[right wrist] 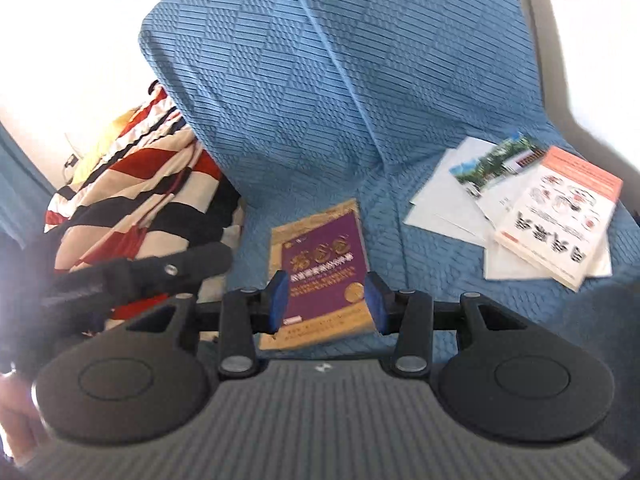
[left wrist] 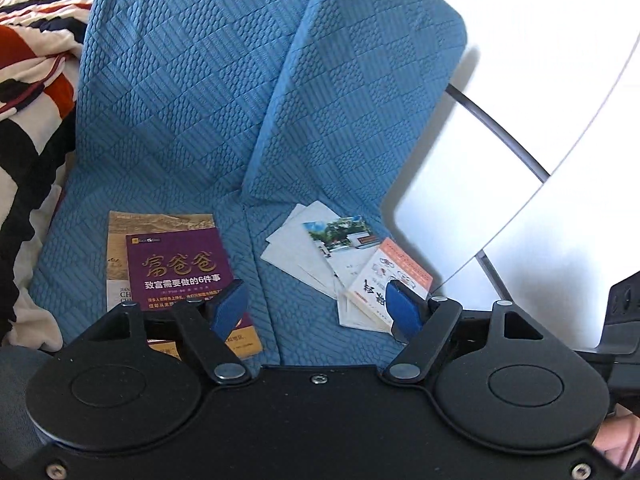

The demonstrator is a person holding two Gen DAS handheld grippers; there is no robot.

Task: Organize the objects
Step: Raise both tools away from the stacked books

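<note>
A purple book [left wrist: 180, 268] lies on a tan book [left wrist: 120, 240] on the blue quilted sofa seat [left wrist: 296, 280]. To its right is a loose pile: white sheets [left wrist: 292, 252], a photo leaflet [left wrist: 340, 236] and a white booklet with an orange top [left wrist: 384, 280]. My left gripper [left wrist: 316, 308] hangs open above the seat between the two piles, nothing between its blue pads. In the right wrist view my right gripper [right wrist: 326, 302] stands open above the purple book [right wrist: 324, 264], apart from it. The booklet [right wrist: 560, 220] and sheets [right wrist: 444, 204] lie at the right.
A red, white and black striped blanket [left wrist: 32, 80] [right wrist: 140, 200] is heaped on the sofa's left side. The blue backrest [left wrist: 200, 80] rises behind the seat. A white panel [left wrist: 500, 160] stands to the right of the pile. A blurred black bar [right wrist: 160, 272] crosses at the left.
</note>
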